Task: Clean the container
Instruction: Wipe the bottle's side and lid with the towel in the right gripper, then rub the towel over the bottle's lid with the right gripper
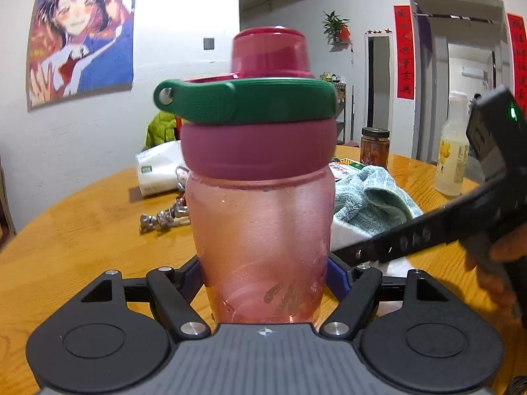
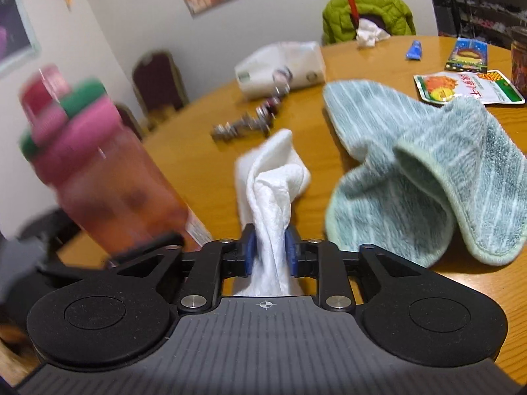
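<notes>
The pink bottle [image 2: 98, 171] is motion-blurred in the right wrist view, its base hidden.

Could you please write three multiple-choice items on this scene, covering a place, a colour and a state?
1. Where does the blue-green towel lie?
A. on the wooden table
B. over a chair
C. on the floor

2. What colour is the carry loop on the pink bottle?
A. yellow
B. green
C. black

3. What is the right tool doing?
A. standing open
B. gripping the bottle
C. clamped on a white cloth

Answers: 1 A, it lies spread on the tabletop; 2 B, the loop under the cap is green; 3 C, white fabric sits pinched between the blue pads, while the left tool holds the bottle.
</notes>
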Demonstrator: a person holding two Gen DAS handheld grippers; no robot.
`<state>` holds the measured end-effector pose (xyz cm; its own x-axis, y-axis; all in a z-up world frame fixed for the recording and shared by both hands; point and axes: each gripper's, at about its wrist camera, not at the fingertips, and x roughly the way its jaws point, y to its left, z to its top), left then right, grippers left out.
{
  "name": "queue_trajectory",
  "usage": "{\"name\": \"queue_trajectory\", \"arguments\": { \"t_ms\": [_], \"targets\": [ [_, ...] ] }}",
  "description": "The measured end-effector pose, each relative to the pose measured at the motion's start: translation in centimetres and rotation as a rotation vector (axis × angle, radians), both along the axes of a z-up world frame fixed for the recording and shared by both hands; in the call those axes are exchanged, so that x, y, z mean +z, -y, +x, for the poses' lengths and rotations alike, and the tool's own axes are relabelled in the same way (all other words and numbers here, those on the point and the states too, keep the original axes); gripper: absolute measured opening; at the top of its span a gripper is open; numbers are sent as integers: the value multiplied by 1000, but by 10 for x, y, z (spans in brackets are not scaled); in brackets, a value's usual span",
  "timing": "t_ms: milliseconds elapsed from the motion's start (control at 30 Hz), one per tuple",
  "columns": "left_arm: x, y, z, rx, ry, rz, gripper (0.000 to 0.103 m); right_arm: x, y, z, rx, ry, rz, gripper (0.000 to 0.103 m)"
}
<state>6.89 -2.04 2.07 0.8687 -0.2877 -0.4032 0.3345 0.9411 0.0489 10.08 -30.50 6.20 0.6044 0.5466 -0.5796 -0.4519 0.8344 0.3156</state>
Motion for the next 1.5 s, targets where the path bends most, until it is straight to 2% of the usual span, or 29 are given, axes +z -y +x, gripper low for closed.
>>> {"name": "queue_trajectory", "arguments": {
  "t_ms": [67, 100, 133, 200, 233, 267, 333, 433, 500, 533, 567, 600, 633, 700, 767, 800, 900, 967, 1033, 1100, 1433, 1500],
  "targets": [
    [4, 1, -3, 14, 16, -3, 81, 4, -4, -7, 4, 50, -71, 51],
    [6, 2, -5, 23, 29, -5, 89, 6, -6, -11, 6, 78, -107, 54],
    [8, 3, -7, 32, 41, -8, 91, 10, -7, -15, 6, 115, -135, 56],
    [10, 5, -10, 47, 63, 0, 91, 17, -8, -25, 7, 193, -184, 78],
    [10, 6, -10, 53, 72, 10, 91, 19, -9, -30, 10, 241, -199, 83],
    [11, 7, -11, 59, 81, 21, 91, 21, -9, -34, 14, 293, -211, 87],
    [11, 8, -11, 59, 90, 33, 90, 22, -12, -40, 21, 375, -242, 87],
    [13, 9, -9, 49, 105, 56, 86, 19, -15, -34, 59, 396, -237, 81],
    [12, 9, -8, 44, 111, 65, 85, 16, -16, -24, 93, 344, -220, 64],
    [11, 8, -8, 40, 106, 64, 85, 15, -17, -18, 102, 310, -213, 58],
    [10, 8, -8, 35, 105, 65, 84, 13, -19, -14, 106, 281, -208, 41],
    [10, 8, -8, 28, 105, 66, 79, 13, -21, -11, 117, 264, -208, 8],
    [10, 7, -8, 11, 103, 61, 73, 14, -22, -12, 125, 266, -210, 6],
    [10, 6, -9, 2, 102, 59, 73, 19, -23, -22, 115, 316, -225, 6],
    [10, 2, -9, -19, 98, 53, 73, 28, -20, -33, 105, 343, -197, 6],
    [11, -1, -9, -31, 94, 46, 73, 33, -17, -38, 110, 340, -164, 6],
    [10, -4, -9, -58, 98, 40, 73, 57, 2, -56, 163, 315, 19, 6],
    [10, -2, -9, -54, 103, 44, 73, 77, 13, -72, 206, 334, 117, 7],
    [9, 0, -10, -48, 107, 46, 73, 92, 13, -85, 227, 364, 116, 7],
    [9, 1, -10, -43, 112, 52, 73, 104, 6, -93, 251, 351, 100, 7],
    [8, 5, -12, -28, 127, 64, 73, 166, -66, -65, 336, 166, 63, 7],
    [8, 5, -12, -25, 128, 64, 73, 174, -83, -55, 307, 214, -13, 7]
  ]
}}
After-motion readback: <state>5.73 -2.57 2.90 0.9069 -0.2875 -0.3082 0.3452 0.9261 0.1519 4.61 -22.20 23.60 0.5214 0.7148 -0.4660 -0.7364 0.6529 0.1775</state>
